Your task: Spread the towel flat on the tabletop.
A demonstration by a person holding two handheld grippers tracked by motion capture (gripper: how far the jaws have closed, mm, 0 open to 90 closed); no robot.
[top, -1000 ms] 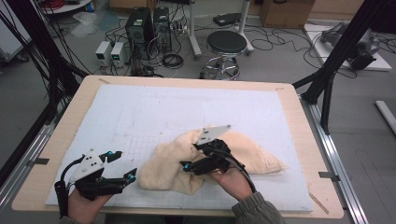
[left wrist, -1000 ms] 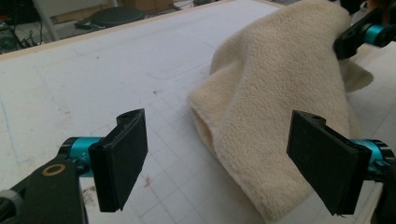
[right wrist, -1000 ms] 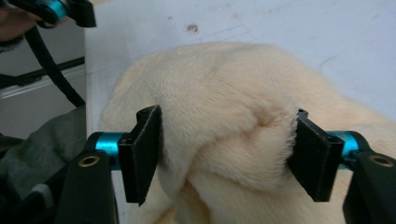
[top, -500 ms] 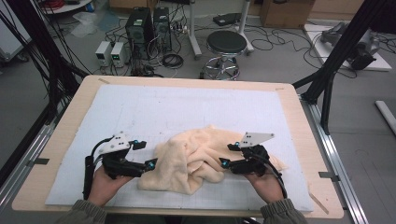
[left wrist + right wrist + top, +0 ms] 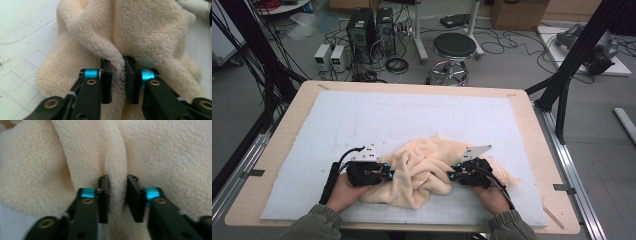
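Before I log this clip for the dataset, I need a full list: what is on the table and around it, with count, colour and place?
towel: one, cream, crumpled at the near middle of the mat, a fold pinched at each side
mat: one, white with a faint grid, covering most of the table
table: one, light wood, rim showing round the mat
stool: one, black seat on a chrome base, on the floor beyond the table
computer towers: two, black, on the floor at far left
left gripper: one, black with blue trim, fingers shut on a towel fold
right gripper: one, black with blue trim, fingers shut on a towel fold
hands: two, sleeves olive, at the near edge
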